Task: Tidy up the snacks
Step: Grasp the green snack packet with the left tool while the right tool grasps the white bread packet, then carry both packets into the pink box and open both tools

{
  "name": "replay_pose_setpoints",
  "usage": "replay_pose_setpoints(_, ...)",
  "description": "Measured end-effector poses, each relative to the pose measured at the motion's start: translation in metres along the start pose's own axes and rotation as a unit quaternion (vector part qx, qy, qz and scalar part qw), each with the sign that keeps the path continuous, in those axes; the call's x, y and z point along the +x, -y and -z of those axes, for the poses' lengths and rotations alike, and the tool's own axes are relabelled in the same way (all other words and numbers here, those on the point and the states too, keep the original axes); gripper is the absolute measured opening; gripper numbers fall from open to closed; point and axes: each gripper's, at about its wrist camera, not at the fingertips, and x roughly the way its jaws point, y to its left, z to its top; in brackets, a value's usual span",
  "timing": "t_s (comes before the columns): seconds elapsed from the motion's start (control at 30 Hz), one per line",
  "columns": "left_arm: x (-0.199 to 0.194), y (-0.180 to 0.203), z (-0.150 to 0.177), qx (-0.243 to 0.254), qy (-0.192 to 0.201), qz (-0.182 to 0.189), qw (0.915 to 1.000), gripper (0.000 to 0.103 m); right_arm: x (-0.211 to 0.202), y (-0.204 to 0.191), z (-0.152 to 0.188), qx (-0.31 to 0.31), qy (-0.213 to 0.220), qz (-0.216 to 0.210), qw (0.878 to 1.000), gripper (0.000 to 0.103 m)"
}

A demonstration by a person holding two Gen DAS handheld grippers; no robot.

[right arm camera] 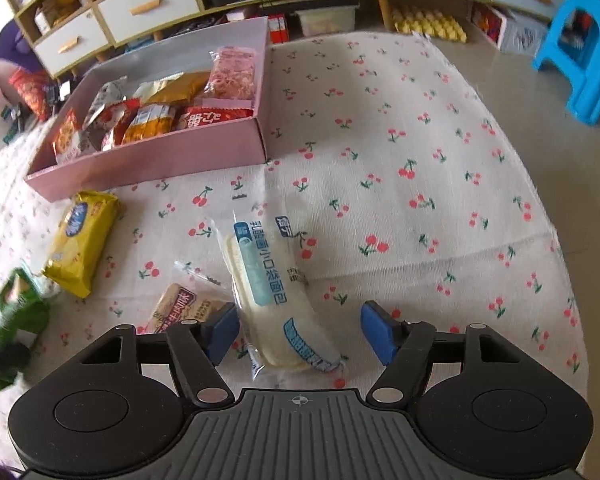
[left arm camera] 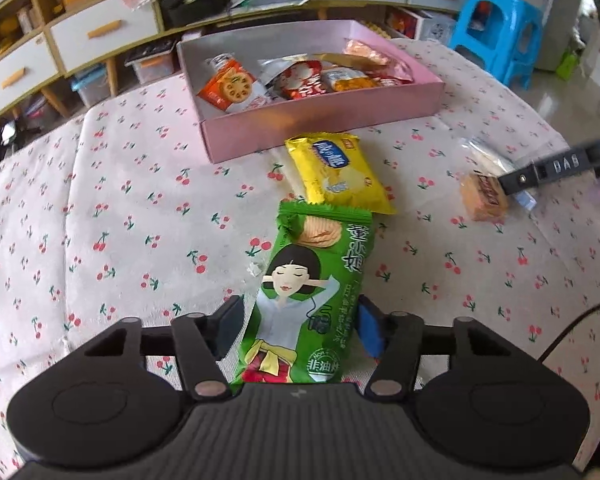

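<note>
With several snacks already in the pink box point(left arm camera: 320, 128) ahead, our left fingers point(left arm camera: 300, 326) clamp the green bag point(left arm camera: 308, 288), while our right fingers point(right arm camera: 300, 334) straddle the bread pack point(right arm camera: 276, 292), open; yellow pack point(left arm camera: 340, 172) and wafer point(right arm camera: 180, 308) remain out.

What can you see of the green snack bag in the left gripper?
The green snack bag is a glossy plastic pouch, sealed, with a crimped zigzag top edge. It shows a cartoon woman with black hair, a picture of chips and Chinese text. It points lengthwise away from the camera, between the left gripper fingers, whose pads press its lower sides. Its far end overlaps the yellow snack bag. Whether it is lifted off the cherry-print cloth is unclear.
</note>
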Motion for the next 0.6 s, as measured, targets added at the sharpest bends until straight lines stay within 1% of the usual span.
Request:
replay_pose_setpoints(0.07, 0.0, -0.003, 0.0, -0.014, -0.002, 0.003, 0.9999, 0.053, 0.001, -0.005, 0.0, -0.016, 0.002, 0.012, 1.0, 0.066)
replay_pose_setpoints(0.1, 0.0, -0.004, 0.0, -0.02, -0.002, 0.004, 0.9998, 0.052, 0.002, -0.007, 0.001, -0.023, 0.002, 0.02, 1.0, 0.063)
replay_pose_setpoints(0.13, -0.001, -0.004, -0.001, -0.023, -0.003, 0.005, 0.9997, 0.05, 0.002, -0.009, 0.001, -0.029, 0.003, 0.024, 0.999, 0.055)
replay_pose_setpoints(0.17, -0.001, -0.004, -0.001, -0.026, -0.003, 0.006, 0.9997, 0.048, 0.002, -0.01, 0.001, -0.032, 0.004, 0.025, 0.999, 0.05)
replay_pose_setpoints(0.2, -0.002, -0.004, -0.001, -0.027, -0.002, 0.005, 0.9996, 0.047, 0.001, -0.011, 0.0, -0.033, 0.005, 0.023, 0.999, 0.041)
replay_pose_setpoints(0.23, -0.003, -0.004, -0.001, -0.029, -0.002, 0.004, 0.9996, 0.046, 0.0, -0.012, -0.001, -0.032, 0.004, 0.022, 0.999, 0.037)
replay_pose_setpoints(0.43, -0.006, -0.006, -0.003, -0.047, -0.004, 0.009, 0.9988, 0.045, -0.002, -0.009, -0.003, -0.009, -0.004, 0.012, 1.0, 0.033)
replay_pose_setpoints(0.6, -0.011, -0.009, -0.005, -0.062, 0.003, 0.017, 0.9979, 0.044, -0.007, -0.001, -0.005, 0.031, -0.013, -0.017, 0.999, 0.03)
